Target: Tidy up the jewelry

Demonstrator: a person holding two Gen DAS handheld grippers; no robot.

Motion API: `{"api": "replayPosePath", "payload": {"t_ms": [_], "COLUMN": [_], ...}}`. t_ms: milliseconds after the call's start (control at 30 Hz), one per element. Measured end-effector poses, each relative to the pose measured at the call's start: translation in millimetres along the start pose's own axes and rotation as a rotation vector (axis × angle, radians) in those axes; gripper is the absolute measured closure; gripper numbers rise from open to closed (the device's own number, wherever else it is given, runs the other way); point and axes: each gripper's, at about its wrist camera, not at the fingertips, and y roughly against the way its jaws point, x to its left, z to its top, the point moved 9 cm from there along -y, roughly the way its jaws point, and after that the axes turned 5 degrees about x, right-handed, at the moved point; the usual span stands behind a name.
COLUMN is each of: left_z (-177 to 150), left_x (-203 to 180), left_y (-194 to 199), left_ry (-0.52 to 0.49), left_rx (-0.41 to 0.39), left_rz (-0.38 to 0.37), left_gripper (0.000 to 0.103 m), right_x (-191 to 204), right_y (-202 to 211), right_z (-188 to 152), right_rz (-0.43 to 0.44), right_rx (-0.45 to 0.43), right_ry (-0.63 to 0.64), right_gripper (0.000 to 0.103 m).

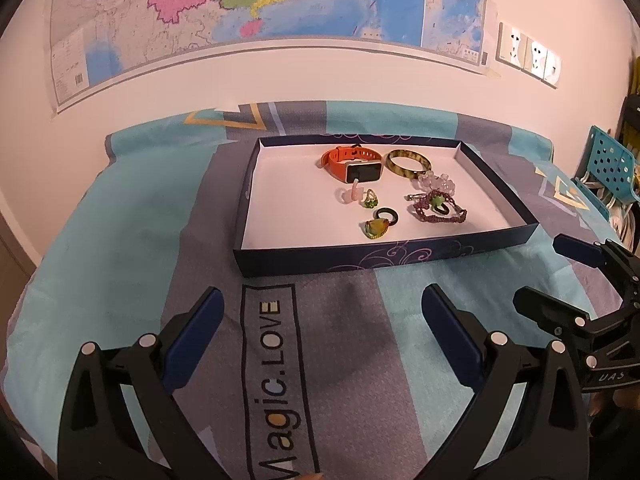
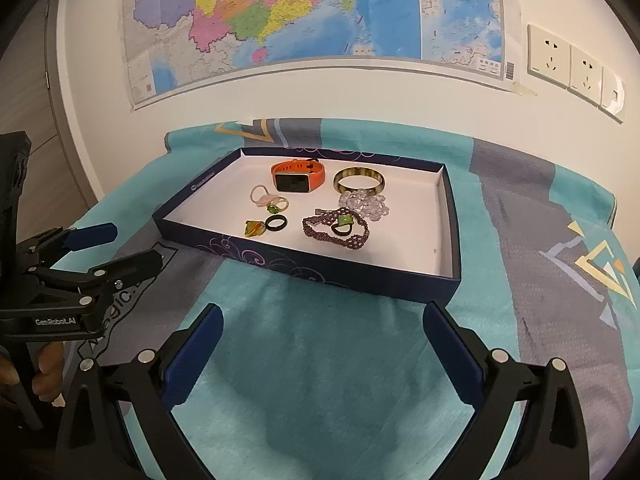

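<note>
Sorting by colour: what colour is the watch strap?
Orange; the watch strap shows best in the right wrist view.

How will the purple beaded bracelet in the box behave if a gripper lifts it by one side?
The purple beaded bracelet lies in loose curves, so it probably droops when lifted. A ring with a green stone rests on it and may slide off. It looks light.

Jewelry (image 2: 312, 208) in tray (image 2: 448, 216), apparently on bedspread (image 2: 320, 360)

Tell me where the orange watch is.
The orange watch lies in the blue tray, near its far wall, directly left of the bangle in both views.
</note>
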Motion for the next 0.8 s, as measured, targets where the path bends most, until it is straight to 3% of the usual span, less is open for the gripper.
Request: {"api": "replayPosePath", "payload": {"t_ms": [800], "left_z": [-0.5], "left_x": [0.4], "left_y": [0.0], "left_ry": [-0.003], "left_rx": [0.000], "left_rz": [0.026], "left_gripper": [0.006], "right_x": [2.5], "right_y": [-0.4], "right_z": [-3.8], "right_rz": [0.005], "right_rx": [0.005], "right_ry": [-0.011], "right_gripper": [0.006]}}
